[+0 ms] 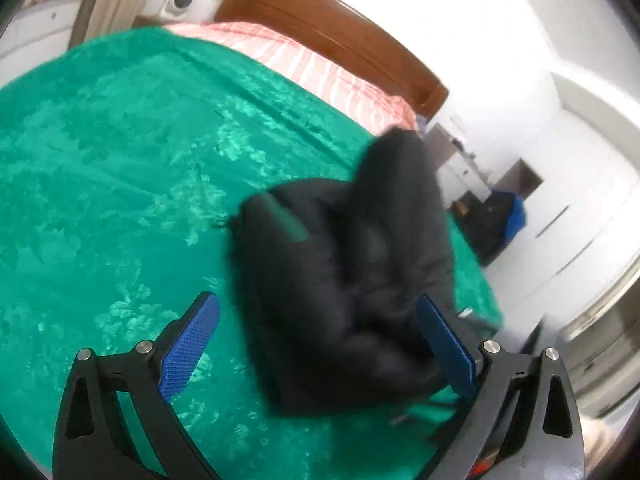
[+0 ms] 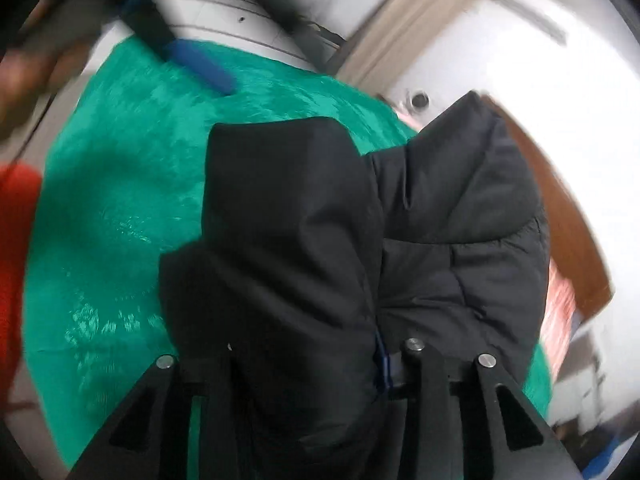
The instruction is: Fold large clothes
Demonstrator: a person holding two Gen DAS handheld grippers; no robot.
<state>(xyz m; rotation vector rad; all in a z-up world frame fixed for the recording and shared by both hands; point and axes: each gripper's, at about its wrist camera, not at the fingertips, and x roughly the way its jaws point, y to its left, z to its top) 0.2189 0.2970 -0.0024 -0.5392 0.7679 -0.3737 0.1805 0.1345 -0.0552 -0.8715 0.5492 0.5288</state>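
Note:
A black padded jacket [image 1: 352,264] lies bunched on the green bedspread [image 1: 120,160], blurred by motion. My left gripper [image 1: 320,320] is open above the bed, its blue pads either side of the jacket's near edge, holding nothing. In the right wrist view the jacket [image 2: 320,220] fills the middle and hangs over my right gripper [image 2: 320,360], which is shut on a thick fold of it; the fingers are hidden under the cloth. The other gripper's blue finger [image 2: 204,64] shows at the far edge of the bedspread [image 2: 112,220].
A striped pink pillow [image 1: 320,64] and a brown wooden headboard [image 1: 340,28] are at the bed's far end. A white camera [image 1: 180,0] sits beyond it. White wardrobe doors [image 1: 580,208] stand on the right. Something red [image 2: 16,240] is at the left edge.

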